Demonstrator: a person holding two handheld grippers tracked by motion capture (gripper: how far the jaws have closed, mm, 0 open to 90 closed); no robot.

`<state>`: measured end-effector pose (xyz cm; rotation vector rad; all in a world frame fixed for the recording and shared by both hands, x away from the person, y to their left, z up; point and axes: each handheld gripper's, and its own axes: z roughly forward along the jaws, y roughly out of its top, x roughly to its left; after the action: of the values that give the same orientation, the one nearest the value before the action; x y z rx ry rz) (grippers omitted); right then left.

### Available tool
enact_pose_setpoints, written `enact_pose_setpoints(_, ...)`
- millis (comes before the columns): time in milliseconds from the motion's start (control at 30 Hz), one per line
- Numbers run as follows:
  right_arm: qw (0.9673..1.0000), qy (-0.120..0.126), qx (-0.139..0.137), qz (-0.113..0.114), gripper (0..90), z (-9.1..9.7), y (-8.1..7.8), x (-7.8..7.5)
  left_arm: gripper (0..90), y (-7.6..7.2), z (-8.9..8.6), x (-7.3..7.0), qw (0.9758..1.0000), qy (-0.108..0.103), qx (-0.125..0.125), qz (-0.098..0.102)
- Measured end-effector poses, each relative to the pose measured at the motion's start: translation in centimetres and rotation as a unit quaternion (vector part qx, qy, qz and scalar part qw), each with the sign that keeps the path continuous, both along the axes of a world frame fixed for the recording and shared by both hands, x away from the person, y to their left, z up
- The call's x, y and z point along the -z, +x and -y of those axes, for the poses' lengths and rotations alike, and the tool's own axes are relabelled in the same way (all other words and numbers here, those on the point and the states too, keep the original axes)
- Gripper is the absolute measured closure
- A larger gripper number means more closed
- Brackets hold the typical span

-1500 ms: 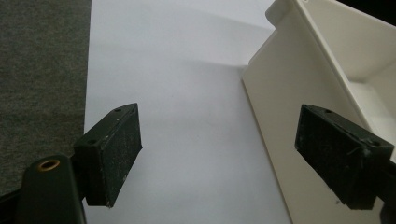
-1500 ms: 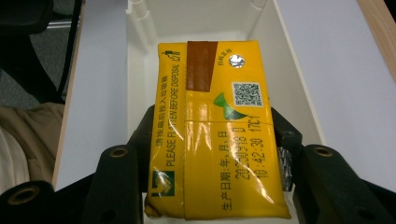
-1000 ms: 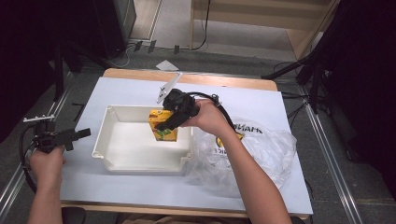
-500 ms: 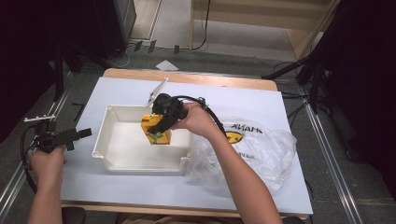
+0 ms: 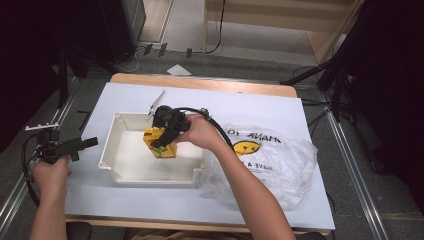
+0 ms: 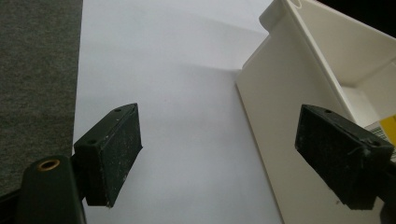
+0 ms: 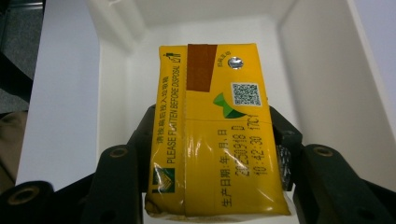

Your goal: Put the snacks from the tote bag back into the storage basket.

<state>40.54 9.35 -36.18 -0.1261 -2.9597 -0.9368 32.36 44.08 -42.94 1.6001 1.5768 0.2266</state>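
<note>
A yellow drink carton (image 5: 161,143) hangs inside the white tray (image 5: 116,135), near the tray's middle. My right gripper (image 5: 163,136) is shut on it, its black jaws pressing both sides of the yellow drink carton (image 7: 212,135). In the right gripper view the carton's top faces the camera, with a foil straw hole and a brown tape strip. My left gripper (image 5: 86,144) rests over the white sheet left of the tray, held level by the left hand. Its jaws (image 6: 219,154) stand wide apart with nothing between them; the tray's outer wall (image 6: 280,116) lies just beside one jaw.
A clear plastic bag (image 5: 270,155) with a yellow smiley print lies crumpled to the right of the tray. The white sheet (image 5: 240,107) covers a wooden table. Metal rails run along both sides, and a dark stand's legs reach in at the back right.
My right gripper has carried the carton to the left and down into the tray. The left hand has stayed where it was.
</note>
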Motion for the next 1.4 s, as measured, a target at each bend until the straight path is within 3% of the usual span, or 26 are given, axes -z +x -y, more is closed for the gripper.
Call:
enact_pose_setpoints(700, 0.9998, -0.021, -0.007, -0.001, 51.7, -2.0, -0.2, 1.7, 15.6, 0.0, -0.1, 0.0, 1.0000, -0.001, -0.002, 0.002)
enact_pose_setpoints(1400, 0.9995, -0.030, 0.003, -0.013, 50.8, 0.1, -0.3, 2.3, 15.6, 0.2, 0.1, 0.0, 1.0000, 0.001, 0.003, -0.001)
